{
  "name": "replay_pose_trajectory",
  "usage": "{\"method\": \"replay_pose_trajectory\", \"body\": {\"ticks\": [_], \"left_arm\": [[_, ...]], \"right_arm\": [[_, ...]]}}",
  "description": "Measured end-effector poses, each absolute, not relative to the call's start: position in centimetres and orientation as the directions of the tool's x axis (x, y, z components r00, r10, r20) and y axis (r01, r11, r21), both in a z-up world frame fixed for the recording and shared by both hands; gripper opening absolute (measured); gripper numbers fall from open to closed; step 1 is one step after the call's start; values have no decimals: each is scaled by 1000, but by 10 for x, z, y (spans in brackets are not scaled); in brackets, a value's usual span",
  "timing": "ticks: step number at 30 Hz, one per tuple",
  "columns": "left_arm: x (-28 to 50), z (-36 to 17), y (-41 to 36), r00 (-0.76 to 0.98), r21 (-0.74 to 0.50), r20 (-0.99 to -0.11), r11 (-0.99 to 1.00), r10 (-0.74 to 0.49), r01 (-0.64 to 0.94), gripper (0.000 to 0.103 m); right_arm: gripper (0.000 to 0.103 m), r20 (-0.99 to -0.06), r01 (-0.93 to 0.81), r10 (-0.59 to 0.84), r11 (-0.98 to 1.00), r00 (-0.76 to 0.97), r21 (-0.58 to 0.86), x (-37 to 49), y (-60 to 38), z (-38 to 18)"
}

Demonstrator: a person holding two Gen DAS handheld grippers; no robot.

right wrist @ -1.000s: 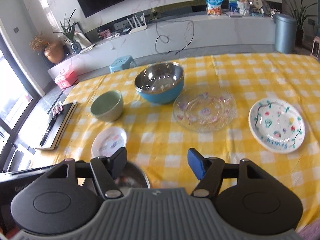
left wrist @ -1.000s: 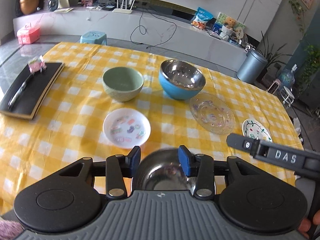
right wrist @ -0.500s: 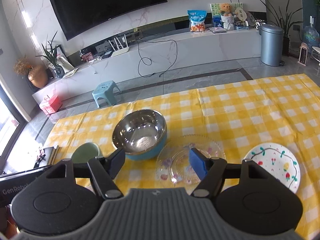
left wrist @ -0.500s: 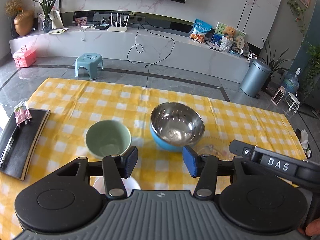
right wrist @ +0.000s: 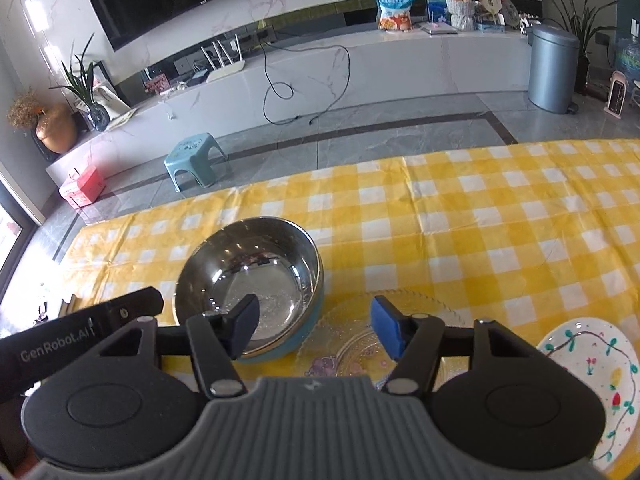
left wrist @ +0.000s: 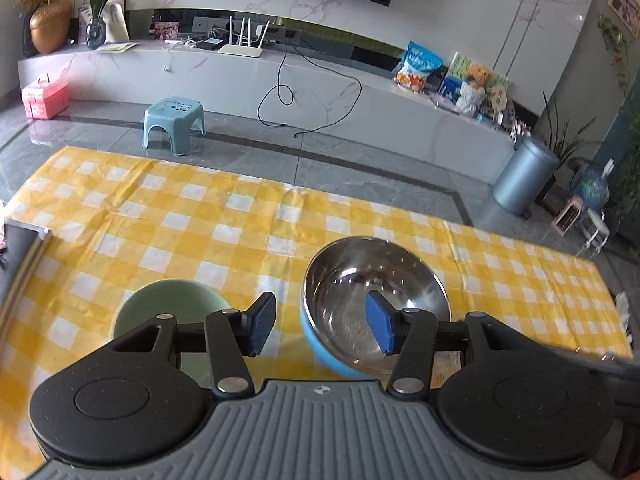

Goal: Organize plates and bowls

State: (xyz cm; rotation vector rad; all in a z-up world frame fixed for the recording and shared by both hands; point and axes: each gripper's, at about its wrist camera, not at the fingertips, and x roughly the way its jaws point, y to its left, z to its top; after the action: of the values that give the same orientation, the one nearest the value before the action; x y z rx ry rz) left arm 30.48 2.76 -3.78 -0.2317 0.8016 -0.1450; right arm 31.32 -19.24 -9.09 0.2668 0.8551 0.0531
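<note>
A blue bowl with a steel inside (left wrist: 372, 280) stands on the yellow checked tablecloth (left wrist: 200, 224); it also shows in the right wrist view (right wrist: 256, 268). A pale green bowl (left wrist: 168, 300) sits left of it. A clear glass plate (right wrist: 352, 344) lies right of the blue bowl, and a white painted plate (right wrist: 592, 364) lies further right. My left gripper (left wrist: 322, 330) is open and empty, above the blue bowl's left rim. My right gripper (right wrist: 316, 330) is open and empty, over the gap between blue bowl and glass plate.
A dark tray (left wrist: 20, 256) lies at the table's left edge. The left gripper's body (right wrist: 80, 336) shows at the left of the right wrist view. Beyond the table's far edge are a floor, a blue stool (left wrist: 174, 120) and a long white cabinet.
Both grippers have risen and tilted up, so the small plate and steel bowl near the front edge have dropped out of view. The left jaws have opened wider.
</note>
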Motion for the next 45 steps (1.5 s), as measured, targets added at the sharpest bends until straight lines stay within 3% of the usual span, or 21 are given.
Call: {"method": "replay_pose_trajectory", "body": {"ticks": [10,14,19,24,28,45], "left_arm": [[327,-65,20,661,-255,-720,966,-212,32,59],[327,-71,17,644,-242,-738,970,-202,26,54],[328,-73,16,628,-245,-749,969,-211,33,36],[330,-75,15,613,-239,-760,970,-214,42,25],[329,-76,12,613,-208,-765,977,-197,53,19],[295,-39,14,638,-177,-748,982,-181,71,17]], "right_arm": [[49,-771,81,159,961,617,263,343,-192,-120],[45,-774,78,172,958,609,275,343,-190,-124],[33,-782,70,183,958,595,277,342,-184,-127],[23,-778,56,197,957,597,286,340,-181,-128],[23,-775,56,196,957,602,285,340,-179,-127],[17,-749,41,219,949,625,312,310,-184,-92]]}}
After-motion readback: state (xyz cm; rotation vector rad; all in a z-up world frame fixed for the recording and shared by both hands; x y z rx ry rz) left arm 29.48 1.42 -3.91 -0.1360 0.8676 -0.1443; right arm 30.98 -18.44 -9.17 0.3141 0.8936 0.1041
